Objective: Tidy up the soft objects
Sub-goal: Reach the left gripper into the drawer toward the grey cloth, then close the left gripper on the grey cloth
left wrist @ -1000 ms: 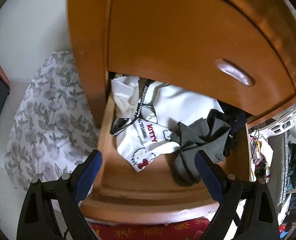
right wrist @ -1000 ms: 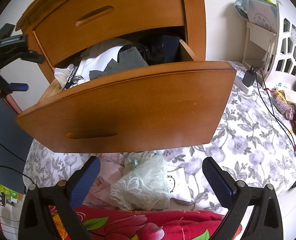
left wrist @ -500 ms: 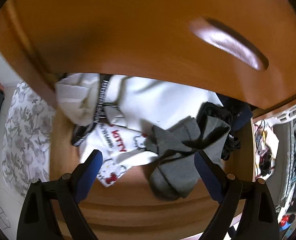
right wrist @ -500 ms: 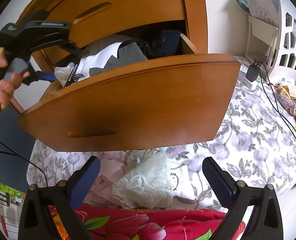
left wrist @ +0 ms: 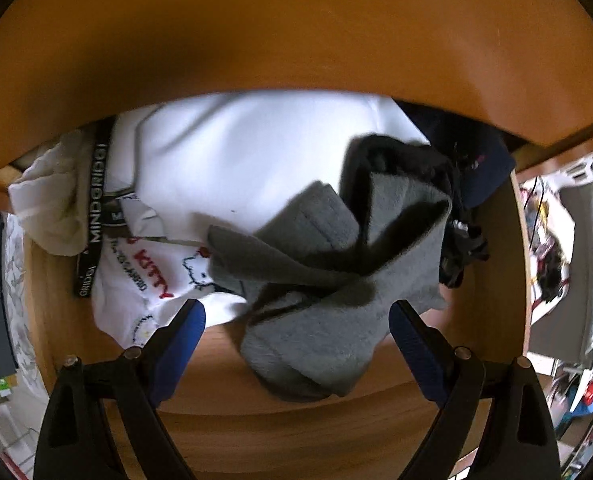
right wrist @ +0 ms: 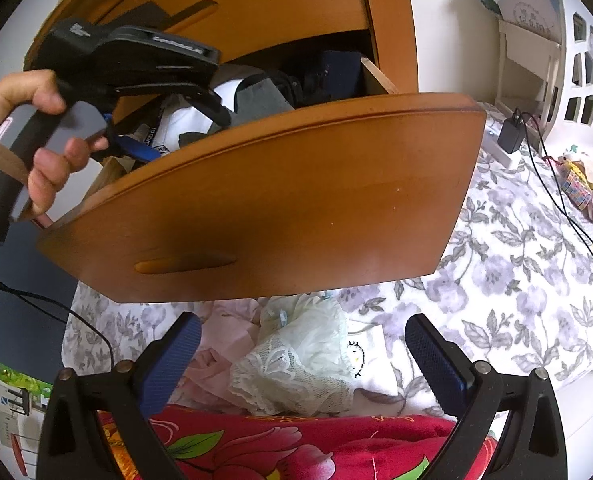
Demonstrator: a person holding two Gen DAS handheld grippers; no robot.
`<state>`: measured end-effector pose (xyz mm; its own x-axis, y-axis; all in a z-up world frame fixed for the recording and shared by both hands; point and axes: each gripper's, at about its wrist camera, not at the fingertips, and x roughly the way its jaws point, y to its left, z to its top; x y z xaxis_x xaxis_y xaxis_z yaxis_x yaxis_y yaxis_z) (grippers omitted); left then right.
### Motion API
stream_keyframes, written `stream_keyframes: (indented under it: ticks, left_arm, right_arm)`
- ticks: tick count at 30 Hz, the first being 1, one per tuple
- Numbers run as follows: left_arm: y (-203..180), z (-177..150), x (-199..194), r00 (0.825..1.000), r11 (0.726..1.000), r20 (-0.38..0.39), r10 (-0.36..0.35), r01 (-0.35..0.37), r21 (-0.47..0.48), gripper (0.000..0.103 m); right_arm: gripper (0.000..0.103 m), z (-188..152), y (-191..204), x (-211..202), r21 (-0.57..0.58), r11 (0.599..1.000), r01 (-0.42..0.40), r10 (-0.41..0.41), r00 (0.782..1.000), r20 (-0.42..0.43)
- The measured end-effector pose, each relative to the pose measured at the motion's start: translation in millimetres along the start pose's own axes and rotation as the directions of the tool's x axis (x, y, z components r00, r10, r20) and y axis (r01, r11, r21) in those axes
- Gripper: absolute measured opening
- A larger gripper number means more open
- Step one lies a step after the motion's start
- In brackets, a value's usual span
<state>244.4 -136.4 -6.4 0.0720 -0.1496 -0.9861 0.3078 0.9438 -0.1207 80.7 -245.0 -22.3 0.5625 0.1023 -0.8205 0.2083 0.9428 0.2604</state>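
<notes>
Now left gripper (left wrist: 296, 316) has dropped into the drawer (left wrist: 296, 412), fingers spread around the grey cloth (left wrist: 328, 320): grasp looks imminent. Right gripper (right wrist: 302, 340) spread, idle over bed (right wrist: 516, 288).

Two grippers: the left gripper (left wrist: 296, 320), inside the drawer, and the right gripper (right wrist: 302, 334), over the bed. One hand (right wrist: 36, 136) on the left gripper's handle. Two drawers: one open drawer (right wrist: 280, 196) and one closed drawer (right wrist: 256, 4) above it, each with one recessed handle. In the open drawer: one grey garment (left wrist: 328, 276), one white garment (left wrist: 256, 160), one white printed cloth (left wrist: 152, 284), one black lettered waistband (left wrist: 96, 208), and dark items (left wrist: 476, 168) too bunched to count. On the bed: one pale lace garment (right wrist: 300, 364), one pink garment (right wrist: 220, 344), one red floral cloth (right wrist: 296, 448), one black charger (right wrist: 512, 132).
</notes>
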Motion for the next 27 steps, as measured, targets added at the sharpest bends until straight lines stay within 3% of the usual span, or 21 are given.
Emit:
stream_keyframes:
  ticks: [10,12,18,25,27]
  left_arm:
    - [-32,8,26,0.995,0.995,-0.081,0.052,-0.044,0.09,0.093]
    - [-40,10,32,0.992,0.991,-0.093,0.088,-0.078,0.108,0.093]
    - [-63,23,48,0.989,0.987,-0.096,0.113,-0.101,0.124,0.093]
    - [-72,20,52,0.993,0.986,-0.064,0.098,-0.088,0.142,0.068]
    - [-58,8,45,0.995,0.986,-0.049,0.091,-0.083,0.143,0.062]
  right_arm:
    - [0.103,0,-2,2,0.012,1.0,-0.015,0.015,1.0,-0.008]
    - [0.103,-1,-2,2,0.015,1.0,-0.018,0.018,1.0,-0.013]
    - [0.103,-1,-3,3,0.023,0.999,-0.023,0.023,1.0,-0.016]
    - [0.103,-1,-4,4,0.031,0.999,-0.03,0.031,0.999,-0.022]
    - [0.103,-1,-4,4,0.03,0.999,-0.029,0.03,0.999,-0.021]
